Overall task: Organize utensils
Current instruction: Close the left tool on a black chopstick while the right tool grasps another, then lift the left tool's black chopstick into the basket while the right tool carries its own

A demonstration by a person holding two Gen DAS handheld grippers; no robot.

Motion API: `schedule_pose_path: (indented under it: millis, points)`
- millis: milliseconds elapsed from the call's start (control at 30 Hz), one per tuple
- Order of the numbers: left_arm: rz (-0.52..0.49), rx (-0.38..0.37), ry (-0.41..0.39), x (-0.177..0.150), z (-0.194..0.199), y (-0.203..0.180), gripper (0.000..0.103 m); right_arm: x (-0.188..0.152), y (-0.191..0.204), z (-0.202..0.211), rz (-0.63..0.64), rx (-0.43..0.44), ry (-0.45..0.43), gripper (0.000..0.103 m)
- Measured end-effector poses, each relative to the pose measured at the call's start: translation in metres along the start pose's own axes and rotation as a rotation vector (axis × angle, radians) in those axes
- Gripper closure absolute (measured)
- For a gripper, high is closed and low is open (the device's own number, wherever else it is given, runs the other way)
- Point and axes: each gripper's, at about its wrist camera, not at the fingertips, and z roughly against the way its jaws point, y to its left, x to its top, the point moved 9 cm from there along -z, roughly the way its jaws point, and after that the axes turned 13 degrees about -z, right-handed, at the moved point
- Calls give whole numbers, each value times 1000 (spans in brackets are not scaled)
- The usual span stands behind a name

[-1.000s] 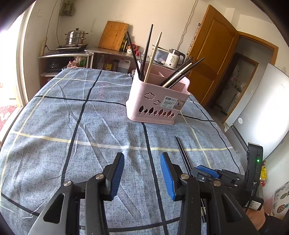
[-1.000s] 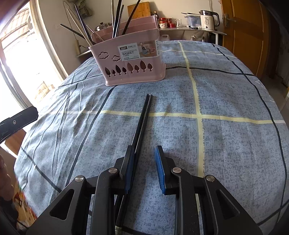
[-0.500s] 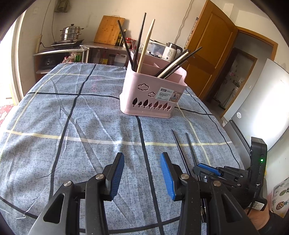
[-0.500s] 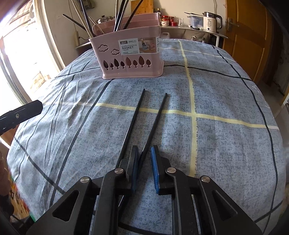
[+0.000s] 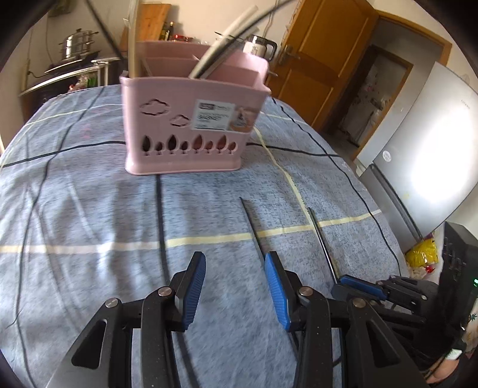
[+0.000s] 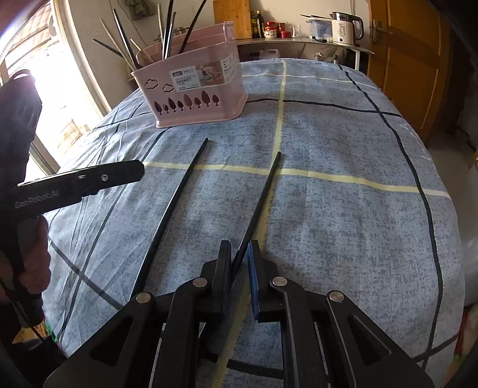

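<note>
Under me the table (image 6: 343,185) spreads wide, covered in a blue-grey cloth with dark and pale yellow lines, and beyond it I see a wooden door (image 6: 409,59), a bright window (image 6: 59,89) and a counter with a kettle (image 6: 346,28). Toward the far side stands the pink basket (image 6: 194,92), upright on the cloth, with several long utensils sticking up out of it at slants. In front of it 2 black chopsticks lie apart on the cloth, both with their long axes running from me toward the basket, fanning slightly away from each other at the far tips. The left chopstick (image 6: 170,215) lies loose, its far tip near the basket's base. The right chopstick (image 6: 260,206) points up across the yellow line, and its near end sits between the pads of my right gripper (image 6: 239,265), whose jaws have just been closing and stand narrow on it. My left gripper (image 5: 236,286) hangs over the cloth with its blue pads parted and nothing between them; the loose chopstick passes just beside its right finger (image 5: 276,286). A hand (image 6: 30,262) grips that tool's handle.
</note>
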Motion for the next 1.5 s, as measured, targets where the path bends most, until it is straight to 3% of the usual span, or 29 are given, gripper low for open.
schedule_pose_path:
  millis: [167, 267, 433, 733, 867, 1100, 1233, 1300, 1333, 1500]
  points:
    - [-19, 1, 55, 15, -38, -13, 62, 11, -13, -2, -64, -5, -17, 89]
    - [-71, 51, 54, 21, -48, -20, 62, 18, -17, -6, -82, -8, -23, 89]
    - [-164, 144, 65, 21, -54, -25, 93, 30, -20, -13, -103, -11, -28, 89]
    - [-172, 115, 95, 14, -39, -3, 96, 46, -18, -25, -91, -23, -8, 88]
    - [-117, 107, 117, 4, -27, 9, 96, 48, -19, -28, -94, -32, 11, 88]
    - [-55, 100, 148, -6, -20, 3, 79, 49, -17, -30, -58, -86, 29, 93]
    - [-99, 159, 155, -5, -24, -3, 78, 50, -19, -30, -64, -89, 30, 95]
    - [-125, 189, 159, -4, -26, -6, 85, 51, -20, -30, -71, -82, 32, 97]
    - [-122, 191, 161, -4, -26, -5, 97, 51, -20, -30, -77, -76, 36, 98]
    - [-60, 157, 162, 0, -22, 8, 97, 56, -14, -21, -82, -46, 11, 98]
